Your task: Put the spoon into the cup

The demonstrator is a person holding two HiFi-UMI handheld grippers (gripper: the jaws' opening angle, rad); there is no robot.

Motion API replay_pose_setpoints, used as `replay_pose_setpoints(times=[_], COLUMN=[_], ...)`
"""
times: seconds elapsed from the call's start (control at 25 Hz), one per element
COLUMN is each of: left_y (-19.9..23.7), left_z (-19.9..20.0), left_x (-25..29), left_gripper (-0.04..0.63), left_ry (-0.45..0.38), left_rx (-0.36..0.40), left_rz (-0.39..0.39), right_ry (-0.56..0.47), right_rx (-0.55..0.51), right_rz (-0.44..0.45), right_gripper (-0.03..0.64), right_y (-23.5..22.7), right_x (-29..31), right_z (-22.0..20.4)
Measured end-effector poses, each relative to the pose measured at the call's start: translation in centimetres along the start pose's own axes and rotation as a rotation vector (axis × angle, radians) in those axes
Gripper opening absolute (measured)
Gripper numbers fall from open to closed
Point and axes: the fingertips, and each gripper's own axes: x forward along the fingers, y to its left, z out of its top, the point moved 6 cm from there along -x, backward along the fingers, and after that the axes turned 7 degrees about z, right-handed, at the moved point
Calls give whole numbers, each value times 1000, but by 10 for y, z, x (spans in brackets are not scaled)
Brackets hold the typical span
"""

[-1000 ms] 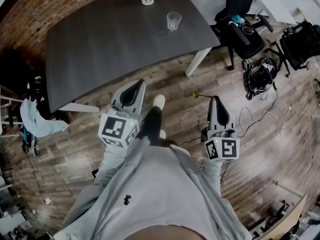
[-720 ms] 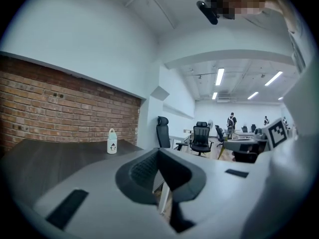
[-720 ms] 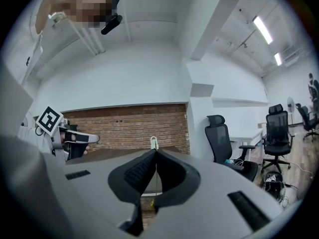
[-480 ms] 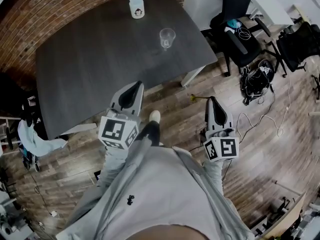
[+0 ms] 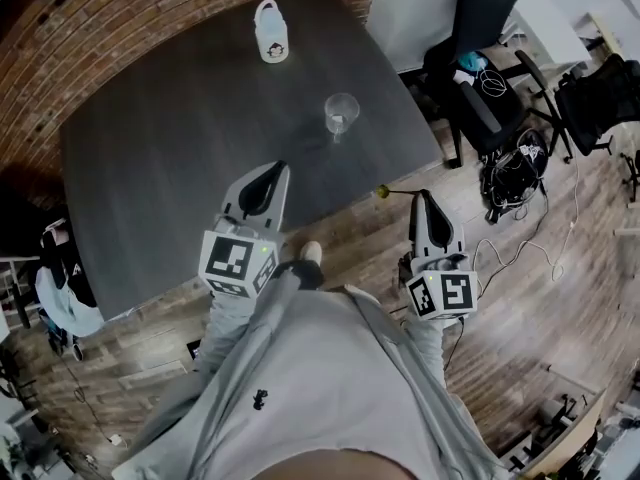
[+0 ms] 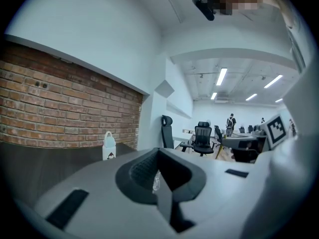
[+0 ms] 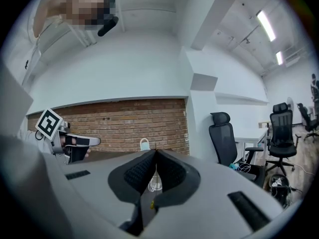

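A clear glass cup (image 5: pixel 341 115) stands on the dark table (image 5: pixel 180 138) near its right edge. My right gripper (image 5: pixel 420 194) is over the wooden floor, short of the table, shut on a thin gold-coloured spoon (image 5: pixel 385 192) that sticks out to the left of its tip. In the right gripper view the jaws (image 7: pixel 155 151) meet at the tip. My left gripper (image 5: pixel 277 165) reaches over the table's near edge with its jaws (image 6: pixel 158 149) together and nothing in them. The cup (image 6: pixel 156 182) shows faintly behind those jaws.
A white bottle (image 5: pixel 270 18) with a handle stands at the table's far side, by the brick wall (image 5: pixel 60 28). Black office chairs (image 5: pixel 480 58) and a bag with cables (image 5: pixel 515 163) crowd the floor to the right. My foot (image 5: pixel 310 253) is by the table edge.
The table, cup and bottle have come closer in the head view as I walk up. Both grippers keep the same pose, the left one now over the table edge.
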Motion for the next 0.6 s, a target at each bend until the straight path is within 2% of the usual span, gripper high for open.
replay_pose_setpoints(times=[0.4, 0.6], left_y=[21, 28], left_z=[-13, -14], left_x=[32, 57], left_gripper=[20, 20], left_ry=[59, 69], left_rx=[-19, -30], left_rz=[-8, 29], right_ry=[57, 73], right_rx=[26, 23], right_rz=[-17, 28], right_gripper=[20, 20], right_y=[-12, -32], right_x=[35, 68], right_z=[-10, -9])
